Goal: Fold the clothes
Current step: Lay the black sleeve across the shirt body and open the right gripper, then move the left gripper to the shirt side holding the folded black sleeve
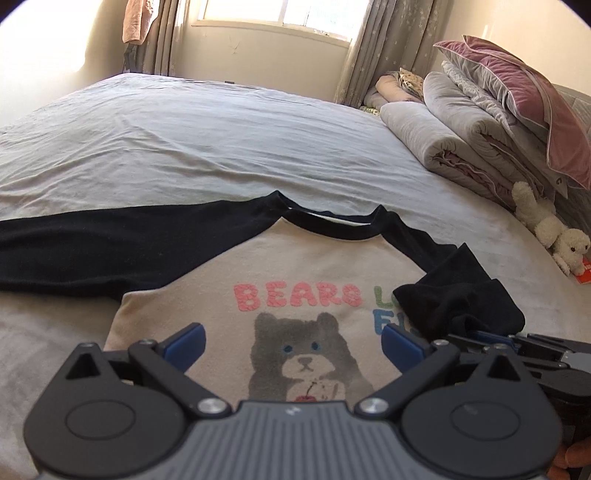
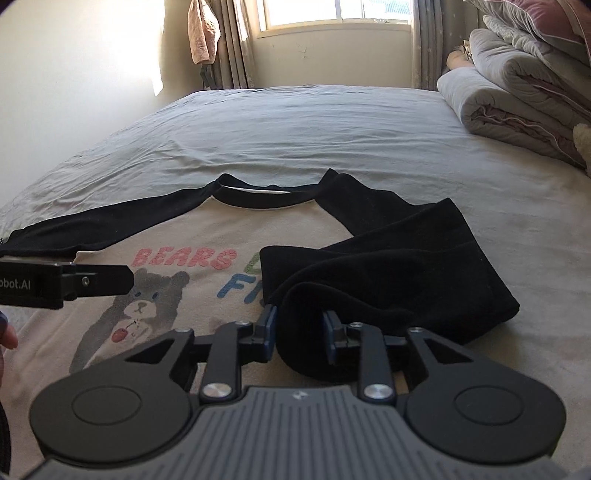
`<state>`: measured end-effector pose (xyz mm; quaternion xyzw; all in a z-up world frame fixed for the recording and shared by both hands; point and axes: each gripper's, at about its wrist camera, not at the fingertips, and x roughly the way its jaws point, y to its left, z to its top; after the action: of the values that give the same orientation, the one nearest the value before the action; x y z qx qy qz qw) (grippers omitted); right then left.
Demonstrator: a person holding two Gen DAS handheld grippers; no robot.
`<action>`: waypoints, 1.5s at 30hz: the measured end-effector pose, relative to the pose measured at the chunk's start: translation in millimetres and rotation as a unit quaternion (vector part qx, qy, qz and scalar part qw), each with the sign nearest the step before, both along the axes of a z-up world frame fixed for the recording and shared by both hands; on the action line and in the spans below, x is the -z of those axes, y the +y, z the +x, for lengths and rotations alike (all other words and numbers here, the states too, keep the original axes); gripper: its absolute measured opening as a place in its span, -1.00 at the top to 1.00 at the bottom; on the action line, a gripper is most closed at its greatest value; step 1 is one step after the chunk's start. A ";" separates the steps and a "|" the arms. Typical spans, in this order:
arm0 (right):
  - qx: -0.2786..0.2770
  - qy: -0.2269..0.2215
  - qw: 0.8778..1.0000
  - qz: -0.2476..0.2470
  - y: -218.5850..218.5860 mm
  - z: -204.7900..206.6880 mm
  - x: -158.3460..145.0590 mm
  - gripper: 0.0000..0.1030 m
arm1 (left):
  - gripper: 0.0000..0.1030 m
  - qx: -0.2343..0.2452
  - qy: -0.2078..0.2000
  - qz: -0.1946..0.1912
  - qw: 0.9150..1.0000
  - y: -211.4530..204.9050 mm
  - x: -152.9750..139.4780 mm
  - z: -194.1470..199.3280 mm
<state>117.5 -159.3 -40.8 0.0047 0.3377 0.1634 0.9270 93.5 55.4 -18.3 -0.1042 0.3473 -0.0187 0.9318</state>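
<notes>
Right gripper (image 2: 298, 325) fingers pinch the black sleeve (image 2: 388, 273), doubled over onto the shirt (image 1: 207, 295) chest, apparently to fold it inward. Left gripper (image 1: 291, 343) hovers spread wide over the bear print, grasping nothing. Shirt lies face-up on the bed (image 1: 184, 147), other sleeve outstretched.

"BEARS" in pink letters on the shirt (image 1: 295, 258); "obot.AI" on the left hand-held gripper (image 2: 127, 282).

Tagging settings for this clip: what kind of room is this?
Most likely a home bedroom: a large bed, folded quilts with a pillow on top, and a curtained window.
</notes>
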 end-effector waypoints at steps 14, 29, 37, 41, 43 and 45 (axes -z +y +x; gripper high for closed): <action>0.135 0.023 0.987 0.087 -58.3 3.8 -10.7 -0.26 | -0.95 -0.001 -0.012 0.026 1.000 -7.7 -2.3 -1.7; 0.222 0.019 0.973 0.065 -76.8 6.6 6.1 -0.32 | -0.95 0.016 -0.018 0.028 0.999 -24.5 -7.4 -8.3; 0.230 0.011 0.971 0.062 -77.6 14.3 10.1 -0.31 | -0.91 0.010 -0.037 0.023 0.999 -19.6 -6.4 -3.0; 0.245 -0.005 0.968 0.049 -75.9 15.9 10.3 -0.03 | -0.91 0.001 -0.033 0.018 0.999 -16.5 -3.3 1.2; 0.248 -0.011 0.967 0.053 -74.8 14.4 9.2 0.13 | -0.89 0.001 -0.032 0.013 0.999 -15.7 -2.2 2.5; 0.249 -0.019 0.967 0.051 -72.3 12.4 7.8 0.34 | -0.87 0.002 -0.033 0.002 0.999 -14.8 -1.8 2.9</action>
<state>129.9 -231.6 -48.5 0.1326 0.2994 -0.0559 0.9432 96.4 40.5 -16.5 -0.1009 0.3165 -0.0230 0.9429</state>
